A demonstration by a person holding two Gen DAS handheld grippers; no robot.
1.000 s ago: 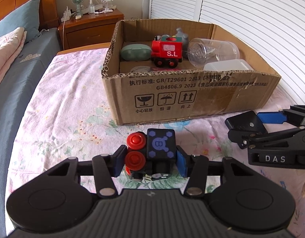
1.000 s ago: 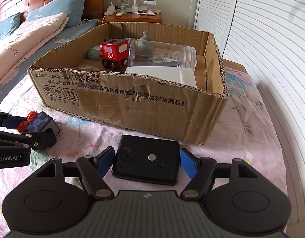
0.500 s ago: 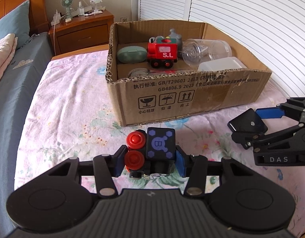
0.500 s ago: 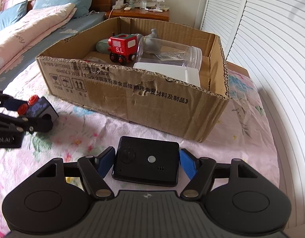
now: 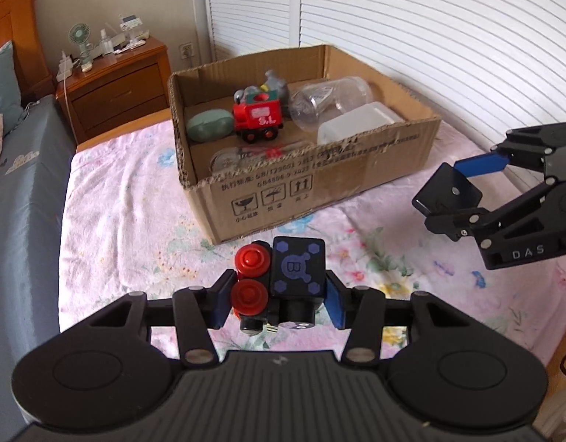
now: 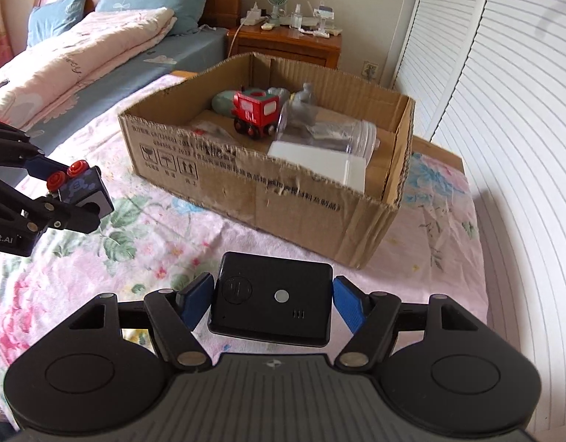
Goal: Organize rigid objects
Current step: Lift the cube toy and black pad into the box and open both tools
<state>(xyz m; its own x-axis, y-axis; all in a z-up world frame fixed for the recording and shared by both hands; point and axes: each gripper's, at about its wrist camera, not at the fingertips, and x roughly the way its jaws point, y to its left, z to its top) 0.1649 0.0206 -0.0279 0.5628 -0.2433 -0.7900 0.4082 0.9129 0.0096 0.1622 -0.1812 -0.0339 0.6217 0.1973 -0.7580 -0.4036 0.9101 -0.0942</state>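
Two claws, both clamped — left claw (image 5: 277, 300) on black toy train (image 5: 281, 276), right claw (image 6: 272, 304) on black box (image 6: 272, 304); one cardboard box (image 5: 320, 188).

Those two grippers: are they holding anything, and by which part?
Yes. The left gripper clamps a black toy train across its sides. The right gripper clamps a flat black box by its two short ends.

Black toy wagon (image 5: 286, 276), red wheels, clamped in left tool (image 5: 279, 300). Flat black box (image 6: 272, 307) clamped in right tool (image 6: 273, 304). Both above bed, short of cardboard box (image 5: 320, 191).
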